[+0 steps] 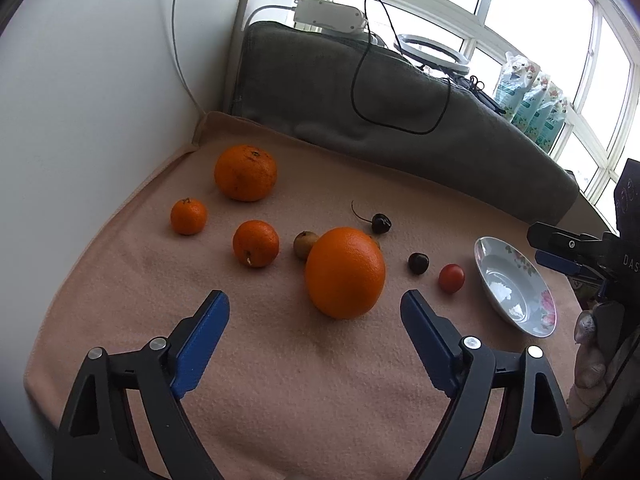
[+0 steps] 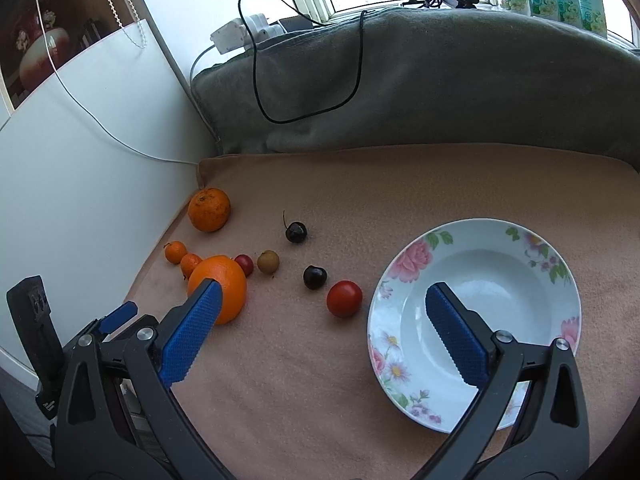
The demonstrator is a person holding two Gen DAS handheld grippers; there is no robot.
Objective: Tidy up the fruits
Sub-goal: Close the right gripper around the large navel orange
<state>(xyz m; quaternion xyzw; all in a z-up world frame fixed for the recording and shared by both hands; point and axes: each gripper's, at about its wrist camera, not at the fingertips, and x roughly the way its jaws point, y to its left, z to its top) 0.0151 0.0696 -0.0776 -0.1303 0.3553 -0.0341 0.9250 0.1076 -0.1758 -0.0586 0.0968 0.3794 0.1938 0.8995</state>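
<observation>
Figure: 2 hand-held grippers over a desk covered with a pink cloth, fruit scattered, none yet sorted. The left gripper has its blue fingers spread apart with nothing between them; the large orange lies just ahead of the gap, slightly toward the right finger, untouched. The right gripper also has its fingers apart and empty, with 1 finger hanging over the floral plate near the right edge of the desk.

Remaining fruit: a mottled orange toward the far left corner, 2 small mandarins and near the left edge, a tan round fruit touching or nearly touching the large orange from behind, 2 dark cherries and, and a red tomato-like fruit just beside the plate. The plate is empty.

Risks, as judged:
1. The orange sits off-centre; closing here may let 1 finger strike first and roll it into the tan fruit.
2. A smooth round skin gripped below its widest part may squirt forward out of the fingers.
3. The soft cloth gives little resistance to rolling.
4. Both grippers work toward the plate side, so they may collide, or the right finger may tip the plate rim.
</observation>
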